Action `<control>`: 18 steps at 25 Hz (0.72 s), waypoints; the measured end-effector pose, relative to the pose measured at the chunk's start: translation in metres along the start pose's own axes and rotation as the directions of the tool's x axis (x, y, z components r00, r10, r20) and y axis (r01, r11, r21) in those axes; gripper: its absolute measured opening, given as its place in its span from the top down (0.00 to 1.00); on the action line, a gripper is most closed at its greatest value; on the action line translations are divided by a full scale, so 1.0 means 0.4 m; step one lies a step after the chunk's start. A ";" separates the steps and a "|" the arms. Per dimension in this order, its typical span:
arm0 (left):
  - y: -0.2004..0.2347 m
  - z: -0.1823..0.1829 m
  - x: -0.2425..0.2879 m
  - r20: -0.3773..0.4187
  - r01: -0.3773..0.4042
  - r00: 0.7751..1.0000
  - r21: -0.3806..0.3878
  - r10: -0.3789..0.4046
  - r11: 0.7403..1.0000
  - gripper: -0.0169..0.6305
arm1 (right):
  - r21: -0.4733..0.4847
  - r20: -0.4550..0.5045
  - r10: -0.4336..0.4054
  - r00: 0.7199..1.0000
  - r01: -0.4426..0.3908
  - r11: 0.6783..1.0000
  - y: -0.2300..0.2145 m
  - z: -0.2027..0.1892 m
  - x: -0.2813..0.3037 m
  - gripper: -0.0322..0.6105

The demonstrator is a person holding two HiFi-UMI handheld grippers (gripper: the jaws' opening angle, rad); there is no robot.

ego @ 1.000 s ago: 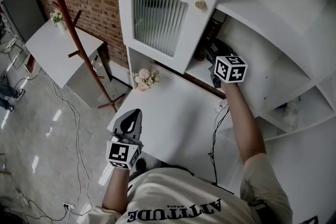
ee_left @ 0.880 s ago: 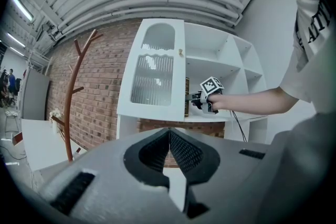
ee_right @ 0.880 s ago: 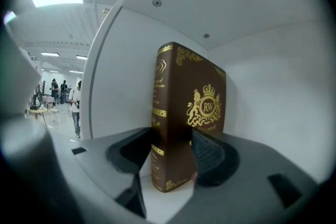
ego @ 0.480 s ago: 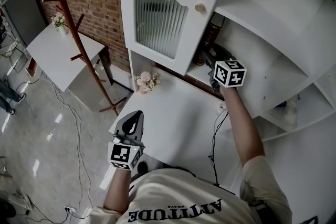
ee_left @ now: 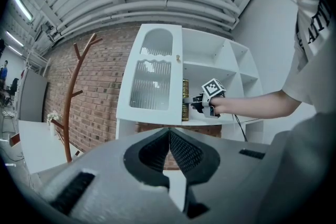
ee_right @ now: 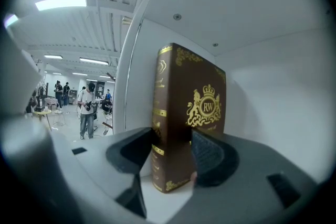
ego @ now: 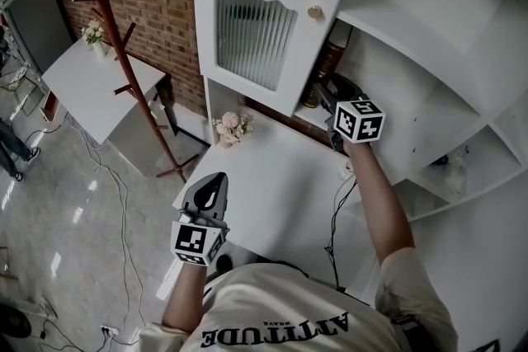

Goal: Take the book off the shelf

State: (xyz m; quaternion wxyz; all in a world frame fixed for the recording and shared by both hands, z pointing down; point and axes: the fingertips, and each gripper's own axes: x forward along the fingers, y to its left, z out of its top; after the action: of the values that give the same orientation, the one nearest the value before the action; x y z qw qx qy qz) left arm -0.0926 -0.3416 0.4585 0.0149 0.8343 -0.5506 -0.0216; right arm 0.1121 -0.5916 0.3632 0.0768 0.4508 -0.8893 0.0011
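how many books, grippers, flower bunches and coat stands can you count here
book: 1
grippers: 2, left gripper and right gripper
flower bunches: 2, near bunch and far bunch
coat stand: 1
total: 6

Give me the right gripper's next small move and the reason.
Probably draw the right gripper straight back out: its jaws look clamped on the book, which stands upright on the shelf, so only the pull-out seems left.
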 end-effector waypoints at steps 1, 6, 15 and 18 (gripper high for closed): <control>0.001 0.002 -0.004 0.000 0.001 1.000 0.002 -0.001 1.000 0.93 | 0.002 0.001 0.000 1.000 0.000 1.000 0.004 0.001 -0.003 0.57; 0.010 0.006 -0.025 -0.006 0.000 1.000 0.007 0.000 1.000 0.93 | 0.013 0.012 -0.005 1.000 0.005 1.000 0.019 0.003 -0.018 0.57; 0.005 0.011 -0.031 -0.002 0.023 1.000 0.009 -0.023 1.000 0.93 | 0.021 0.019 0.006 1.000 -0.006 1.000 0.055 0.006 -0.042 0.57; 0.008 0.015 -0.033 0.003 0.027 1.000 0.011 -0.027 1.000 0.93 | 0.029 0.026 0.007 1.000 -0.008 1.000 0.067 0.008 -0.051 0.57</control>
State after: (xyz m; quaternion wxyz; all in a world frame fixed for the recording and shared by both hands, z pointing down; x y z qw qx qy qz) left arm -0.1010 -0.3307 0.4529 0.0092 0.8417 -0.5395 -0.0204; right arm 0.1020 -0.5595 0.3590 0.0588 0.4486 -0.8918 0.0084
